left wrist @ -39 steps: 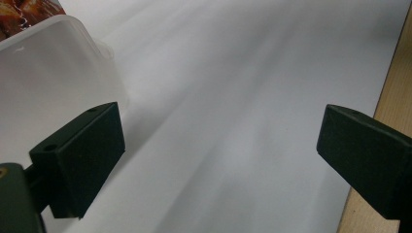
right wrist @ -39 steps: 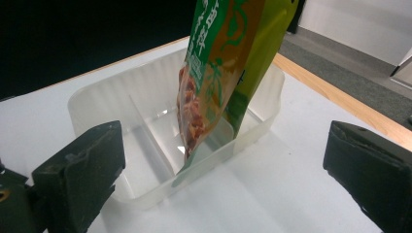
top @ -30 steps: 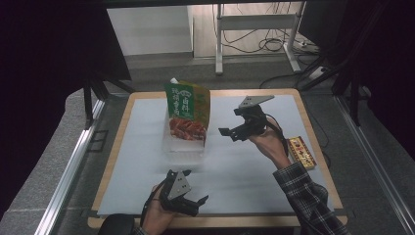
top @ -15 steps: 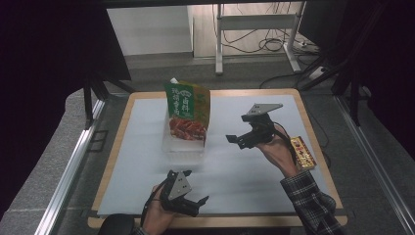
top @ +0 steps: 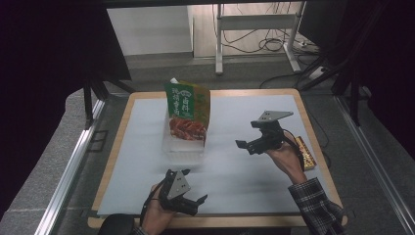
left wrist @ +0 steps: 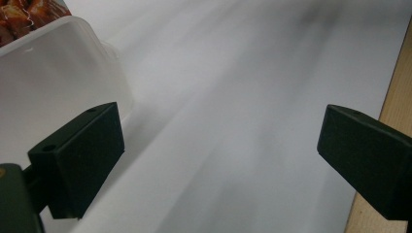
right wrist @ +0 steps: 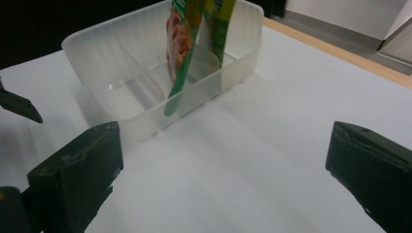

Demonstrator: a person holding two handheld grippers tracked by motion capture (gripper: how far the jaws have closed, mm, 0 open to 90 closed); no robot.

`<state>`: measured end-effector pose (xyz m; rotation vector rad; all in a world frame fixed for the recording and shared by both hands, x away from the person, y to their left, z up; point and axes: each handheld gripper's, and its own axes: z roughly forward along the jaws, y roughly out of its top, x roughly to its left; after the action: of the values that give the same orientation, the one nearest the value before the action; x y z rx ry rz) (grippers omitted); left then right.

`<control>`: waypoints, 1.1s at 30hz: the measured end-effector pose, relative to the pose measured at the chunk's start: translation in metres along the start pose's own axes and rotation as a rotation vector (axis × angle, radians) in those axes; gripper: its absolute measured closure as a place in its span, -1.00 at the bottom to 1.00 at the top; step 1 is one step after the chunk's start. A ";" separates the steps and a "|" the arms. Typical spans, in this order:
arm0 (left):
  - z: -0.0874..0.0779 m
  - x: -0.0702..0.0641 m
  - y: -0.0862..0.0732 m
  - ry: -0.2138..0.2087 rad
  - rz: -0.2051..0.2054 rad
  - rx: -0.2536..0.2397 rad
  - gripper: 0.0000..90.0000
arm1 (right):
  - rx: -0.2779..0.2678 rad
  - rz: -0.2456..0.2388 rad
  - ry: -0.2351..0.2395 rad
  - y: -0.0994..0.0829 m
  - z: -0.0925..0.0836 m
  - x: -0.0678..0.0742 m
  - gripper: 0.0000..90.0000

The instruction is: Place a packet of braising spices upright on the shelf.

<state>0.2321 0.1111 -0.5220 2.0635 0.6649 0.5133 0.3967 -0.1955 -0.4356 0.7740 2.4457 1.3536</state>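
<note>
Plainly, the snack pouch (right wrist: pixel 194 43) stands upright in the clear plastic bin (right wrist: pixel 121 121), ahead of the right gripper (top: pixel 254 143) and a little to the left of its jaws, which are spread wide with nothing between them. The pouch looks light, thin and crinkly, likely slick; its flat top edge seems the best place to pinch. The bin looks light and flexible, so its rim would probably bend under a hard squeeze. The left gripper (top: pixel 188 201) hangs with jaws spread too, the bin's corner beside its left jaw. The tabletop (top: pixel 244 176) lies bare between both pairs of jaws, with its wooden edge close past the left gripper's right jaw.
</note>
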 end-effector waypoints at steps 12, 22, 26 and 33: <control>0.001 -0.002 0.000 -0.010 0.006 -0.003 -0.94 | 0.014 0.041 -0.047 -0.014 -0.013 -0.008 -0.99; 0.001 -0.003 0.000 -0.017 0.012 -0.007 -0.94 | 0.091 0.090 -0.137 -0.032 -0.020 -0.016 -0.97; 0.001 -0.003 0.000 -0.017 0.012 -0.006 -0.94 | 0.094 0.109 -0.151 -0.038 -0.025 -0.019 -0.97; 0.001 -0.003 0.000 -0.017 0.016 -0.002 -0.94 | 0.095 0.165 -0.215 -0.046 -0.041 -0.029 -0.97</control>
<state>0.2303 0.1084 -0.5227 2.0705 0.6378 0.5053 0.3873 -0.2604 -0.4530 1.1047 2.3328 1.1453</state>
